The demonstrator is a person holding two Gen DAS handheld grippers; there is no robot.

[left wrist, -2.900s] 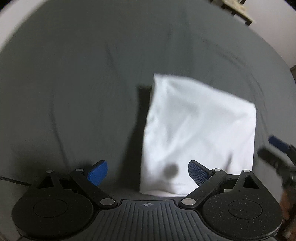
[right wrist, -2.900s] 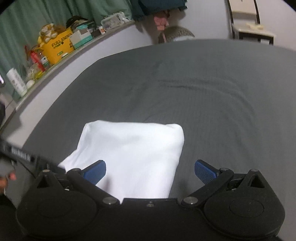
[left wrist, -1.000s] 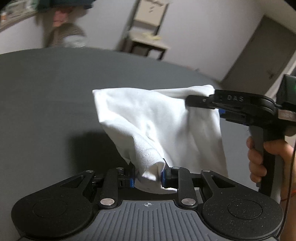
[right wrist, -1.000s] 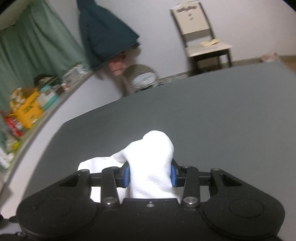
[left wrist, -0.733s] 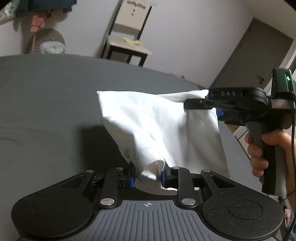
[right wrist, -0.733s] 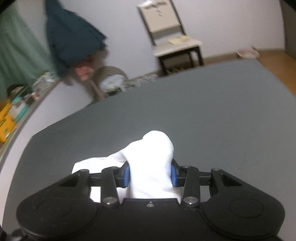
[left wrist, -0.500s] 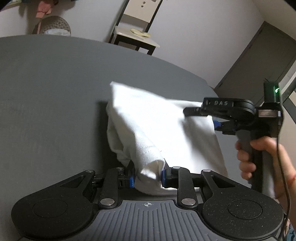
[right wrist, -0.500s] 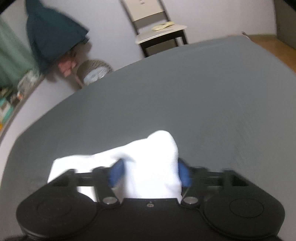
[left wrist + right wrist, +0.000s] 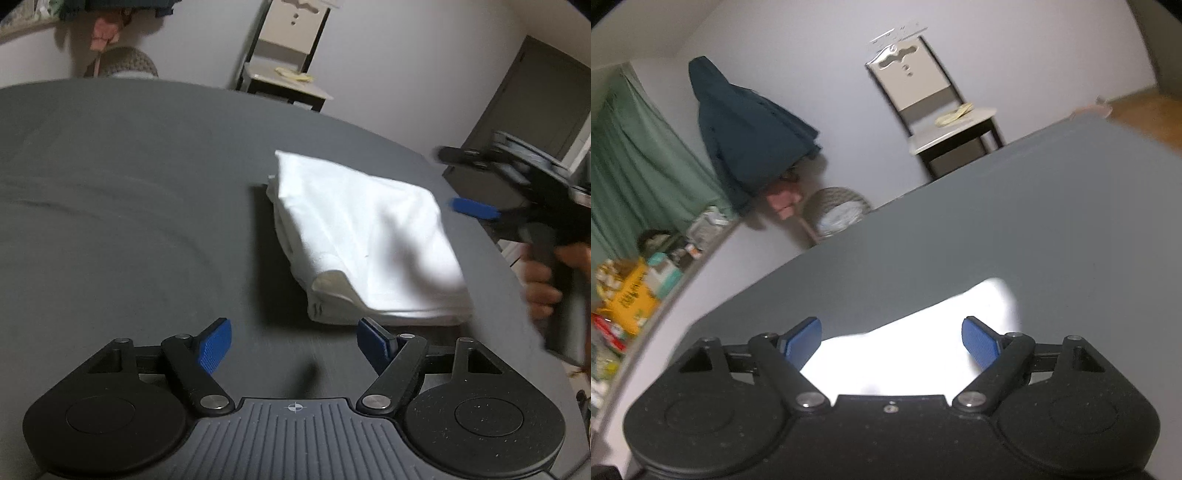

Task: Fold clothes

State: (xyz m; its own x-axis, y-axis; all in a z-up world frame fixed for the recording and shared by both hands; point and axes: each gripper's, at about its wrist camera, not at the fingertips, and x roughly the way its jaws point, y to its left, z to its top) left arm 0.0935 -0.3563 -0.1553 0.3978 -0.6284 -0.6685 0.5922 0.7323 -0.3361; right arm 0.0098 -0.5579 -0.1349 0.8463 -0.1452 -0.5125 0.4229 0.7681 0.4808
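Note:
A folded white garment lies flat on the grey bed sheet, several layers thick, its thick edge facing me. My left gripper is open just short of its near corner, nothing between the blue pads. At the far right of the left wrist view, my right gripper is held by a hand beside the garment's right edge. In the right wrist view, the right gripper is open above the white garment, not touching it.
A chair with a small item on its seat stands beyond the bed. A dark jacket hangs on the wall above a woven basket. A cluttered shelf and green curtain run along the left. A dark door is at the right.
Both grippers held the garment lifted a second ago. Now it lies folded over on the sheet, both grippers have opened and drawn back from it, and the right one has tilted upward.

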